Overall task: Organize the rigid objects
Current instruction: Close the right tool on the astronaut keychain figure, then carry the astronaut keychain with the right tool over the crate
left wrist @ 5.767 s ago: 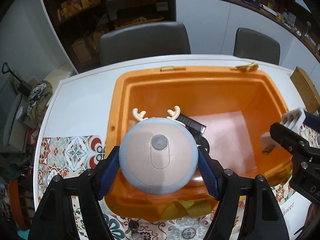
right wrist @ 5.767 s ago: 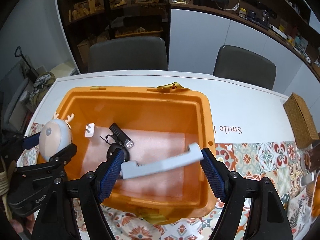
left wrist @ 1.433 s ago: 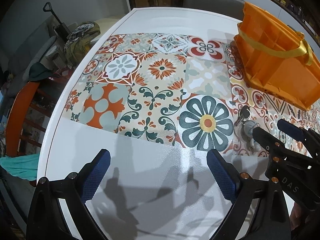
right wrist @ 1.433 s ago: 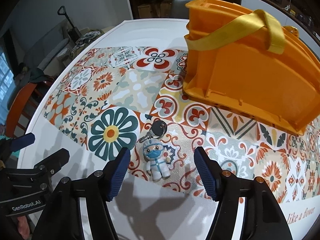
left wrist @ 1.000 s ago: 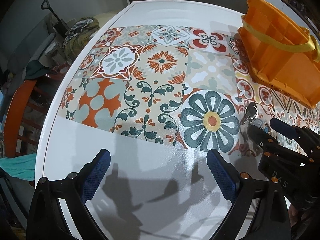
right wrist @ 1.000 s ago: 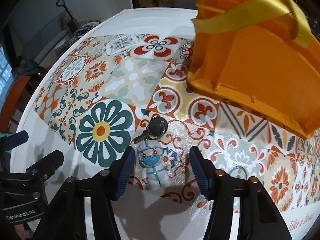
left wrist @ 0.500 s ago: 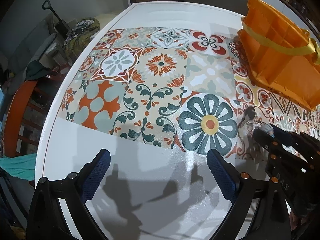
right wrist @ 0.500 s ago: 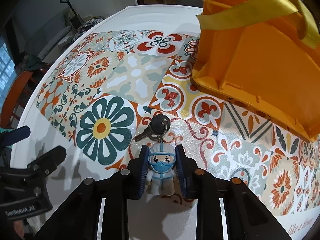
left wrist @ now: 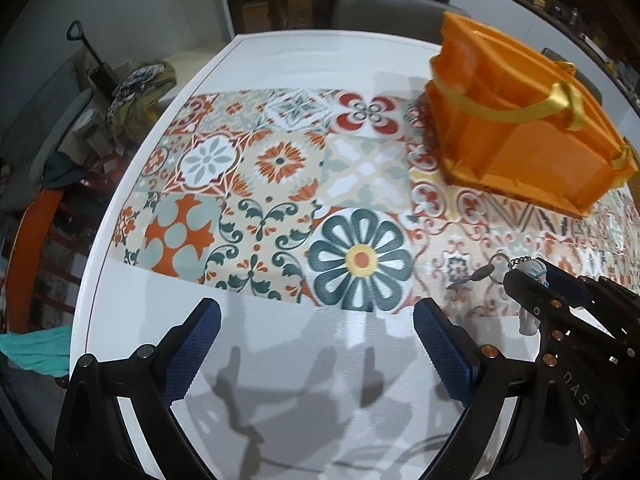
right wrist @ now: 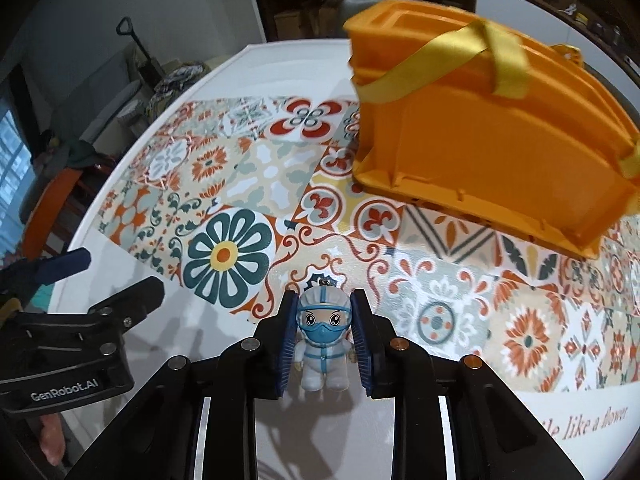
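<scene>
My right gripper (right wrist: 323, 322) is shut on a small keychain figure (right wrist: 323, 340) in a white suit and blue mask, held just above the table. In the left wrist view the figure (left wrist: 534, 276) hangs in that gripper at the right, with its key and ring (left wrist: 486, 271) dangling off the table. The orange crate (right wrist: 492, 128) with a yellow strap stands beyond, to the upper right; it also shows in the left wrist view (left wrist: 520, 136). My left gripper (left wrist: 316, 344) is open and empty over the white table front.
A patterned tile mat (left wrist: 280, 184) covers the white table (left wrist: 280, 380). The table's left edge (left wrist: 100, 264) drops to an orange chair (left wrist: 28, 248) and floor clutter. A grey chair (left wrist: 384, 12) stands behind the table.
My right gripper closed on the figure and lifted it, so the key now hangs free. My left gripper stayed open, hardly moving.
</scene>
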Motion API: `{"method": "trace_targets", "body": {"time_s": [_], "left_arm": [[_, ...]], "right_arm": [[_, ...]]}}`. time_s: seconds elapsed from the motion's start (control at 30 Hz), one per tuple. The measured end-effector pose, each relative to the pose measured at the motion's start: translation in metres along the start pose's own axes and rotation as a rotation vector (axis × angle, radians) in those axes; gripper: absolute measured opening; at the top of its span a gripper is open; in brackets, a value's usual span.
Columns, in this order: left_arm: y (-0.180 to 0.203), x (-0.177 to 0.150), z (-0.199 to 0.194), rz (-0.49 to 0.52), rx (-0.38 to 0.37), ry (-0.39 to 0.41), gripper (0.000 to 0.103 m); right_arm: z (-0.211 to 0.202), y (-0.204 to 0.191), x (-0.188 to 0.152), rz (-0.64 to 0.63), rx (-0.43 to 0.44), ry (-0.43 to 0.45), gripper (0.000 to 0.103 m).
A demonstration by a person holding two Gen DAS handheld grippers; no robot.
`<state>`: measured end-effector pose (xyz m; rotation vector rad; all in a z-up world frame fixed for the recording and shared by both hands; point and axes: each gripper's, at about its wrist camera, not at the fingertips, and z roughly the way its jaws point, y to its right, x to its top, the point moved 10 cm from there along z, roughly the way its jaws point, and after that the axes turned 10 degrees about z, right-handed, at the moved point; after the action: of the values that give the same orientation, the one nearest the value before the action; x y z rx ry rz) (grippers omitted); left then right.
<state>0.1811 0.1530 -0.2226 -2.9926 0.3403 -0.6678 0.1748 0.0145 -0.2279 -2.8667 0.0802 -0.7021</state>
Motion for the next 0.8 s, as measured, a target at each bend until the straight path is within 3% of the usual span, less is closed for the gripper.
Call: {"method": "trace_targets", "body": {"time_s": [0.8], "left_arm": [[0.034,0.048,-0.061,0.075,-0.069,0.149,0.103]], "right_arm": [[-0.09,0.032,0.029,0.095,-0.073,0.154,0.027]]}}
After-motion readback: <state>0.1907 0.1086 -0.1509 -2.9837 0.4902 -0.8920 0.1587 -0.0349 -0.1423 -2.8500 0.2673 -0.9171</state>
